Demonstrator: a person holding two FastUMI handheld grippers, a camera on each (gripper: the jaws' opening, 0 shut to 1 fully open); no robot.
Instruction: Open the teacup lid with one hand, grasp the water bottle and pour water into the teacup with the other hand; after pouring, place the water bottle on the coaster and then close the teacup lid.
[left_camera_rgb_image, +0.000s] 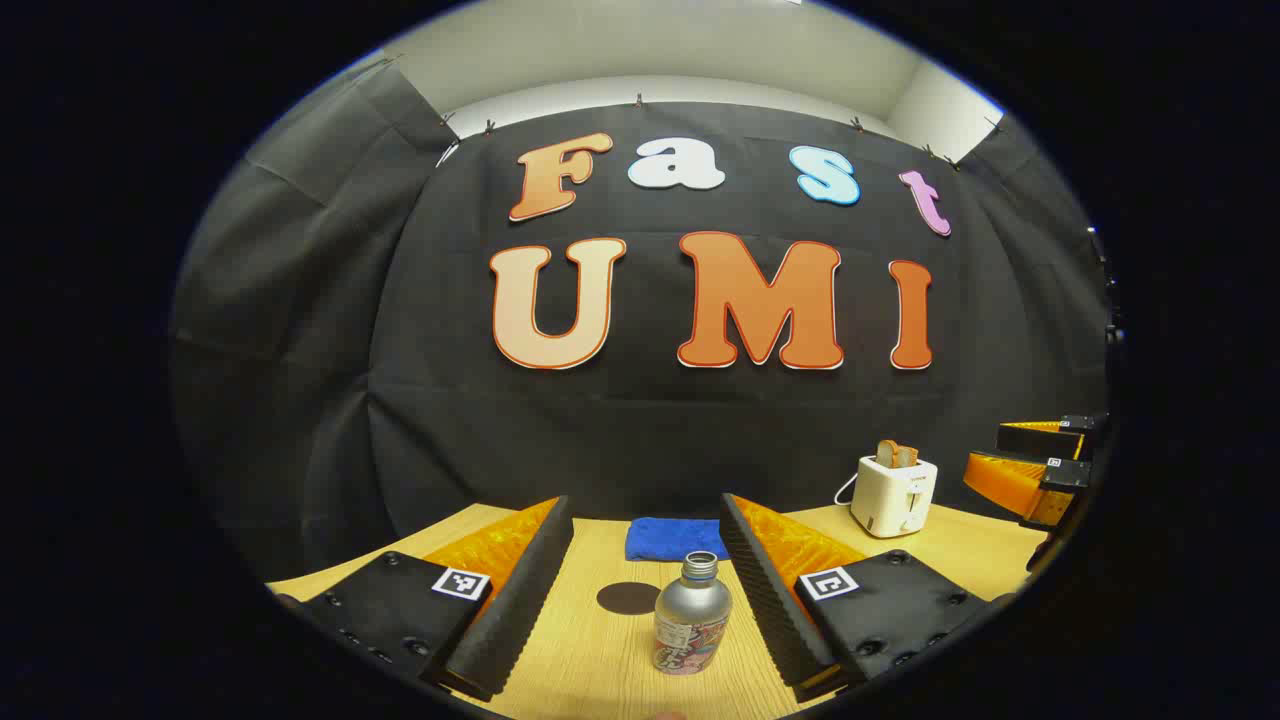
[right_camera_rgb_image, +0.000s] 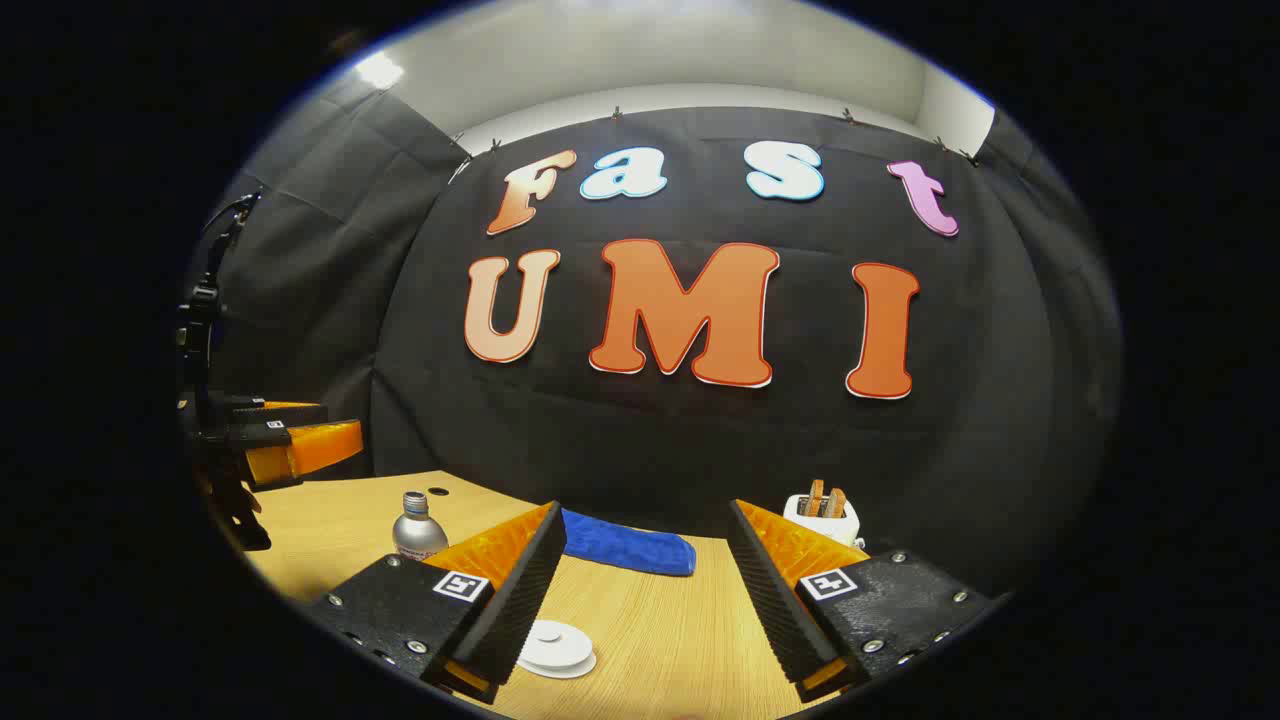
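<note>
A silver water bottle (left_camera_rgb_image: 692, 615) with a printed label stands upright on the wooden table (left_camera_rgb_image: 590, 660), uncapped, just ahead of my left gripper (left_camera_rgb_image: 645, 500) and in line with the gap between its open fingers. A dark round coaster (left_camera_rgb_image: 628, 598) lies just left of and behind the bottle. In the right gripper view, the white teacup lid (right_camera_rgb_image: 555, 648) with a small knob sits low by the left finger of my right gripper (right_camera_rgb_image: 645, 507), which is open and holds nothing. The bottle (right_camera_rgb_image: 418, 528) stands farther left there.
A folded blue cloth (left_camera_rgb_image: 672, 538) lies at the table's back by the black wall. A white toaster (left_camera_rgb_image: 893, 492) with bread slices stands back right. The right gripper (left_camera_rgb_image: 985, 450) hovers at the far right, the left gripper (right_camera_rgb_image: 340, 425) at the far left.
</note>
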